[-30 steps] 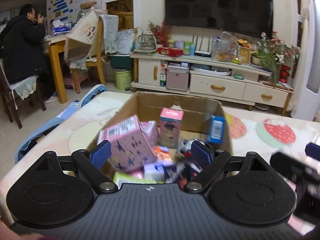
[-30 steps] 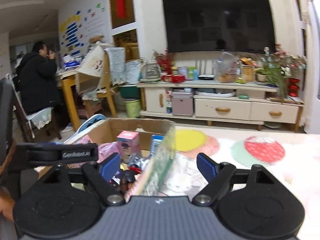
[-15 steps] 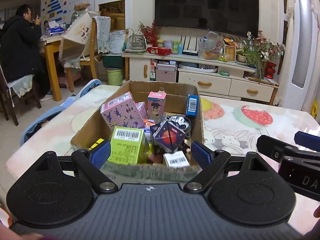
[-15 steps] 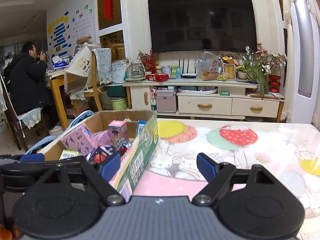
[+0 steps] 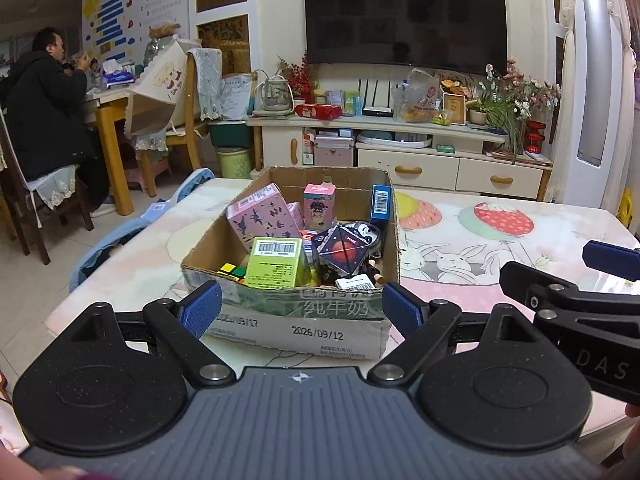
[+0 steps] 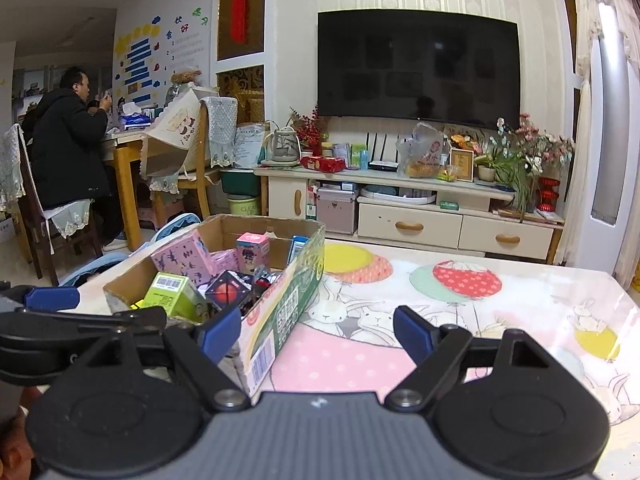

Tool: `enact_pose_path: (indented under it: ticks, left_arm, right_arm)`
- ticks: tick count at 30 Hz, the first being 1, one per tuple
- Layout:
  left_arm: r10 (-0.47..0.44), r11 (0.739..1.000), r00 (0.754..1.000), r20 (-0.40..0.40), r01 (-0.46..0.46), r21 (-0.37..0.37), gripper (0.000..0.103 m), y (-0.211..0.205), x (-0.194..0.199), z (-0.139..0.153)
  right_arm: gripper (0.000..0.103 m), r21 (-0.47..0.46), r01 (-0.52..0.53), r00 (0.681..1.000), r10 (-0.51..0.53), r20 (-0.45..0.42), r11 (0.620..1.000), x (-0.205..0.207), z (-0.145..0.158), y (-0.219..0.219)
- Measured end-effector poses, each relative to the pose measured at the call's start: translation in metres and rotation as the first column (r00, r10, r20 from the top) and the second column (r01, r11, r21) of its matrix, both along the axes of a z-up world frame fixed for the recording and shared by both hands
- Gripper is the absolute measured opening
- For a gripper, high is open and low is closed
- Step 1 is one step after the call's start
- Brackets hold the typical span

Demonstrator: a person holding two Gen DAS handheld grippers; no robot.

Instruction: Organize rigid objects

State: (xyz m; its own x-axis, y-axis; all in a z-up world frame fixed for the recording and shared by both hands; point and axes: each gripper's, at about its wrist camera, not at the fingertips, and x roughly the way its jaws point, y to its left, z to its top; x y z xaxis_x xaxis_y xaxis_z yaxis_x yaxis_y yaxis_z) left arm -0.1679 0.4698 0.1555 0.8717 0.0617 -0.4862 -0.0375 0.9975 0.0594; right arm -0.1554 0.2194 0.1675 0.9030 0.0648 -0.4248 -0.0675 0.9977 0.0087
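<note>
Sitting on a cartoon-print table point(image 5: 480, 248), an open cardboard box point(image 5: 304, 320) holds a jumble of small rigid packages. A lime-green box point(image 5: 274, 263) with a barcode label lies near the carton's front wall, a dark faceted cube point(image 5: 342, 248) printed with a red planet just to its right, and a pink box point(image 5: 262, 216) leans behind it. A smaller pink carton point(image 5: 319, 204) stands upright toward the back wall, with a blue box point(image 5: 381, 202) against the back right corner. The left gripper point(image 5: 301, 312) hangs in front of the carton, fingers spread wide and gripping nothing. The right gripper point(image 6: 316, 338), just right of the carton's front corner, is likewise released and empty-handed.
</note>
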Motion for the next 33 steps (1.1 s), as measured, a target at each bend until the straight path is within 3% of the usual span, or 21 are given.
enact_pose_path:
  ticks: [14,33]
  left_arm:
    - [0.018,1.0,1.0,0.01,-0.018,0.003,0.103,-0.008,-0.007,-0.006]
    - [0.018,1.0,1.0,0.006,-0.018,0.009,0.103,-0.017,-0.011,-0.01]
  right_arm:
    - [0.083,-0.027,-0.001,1.0,0.001,0.022,1.0,-0.016,0.003,0.007]
    - [0.083,0.008,0.008,1.0,-0.008,-0.002,1.0,-0.013,-0.005,0.0]
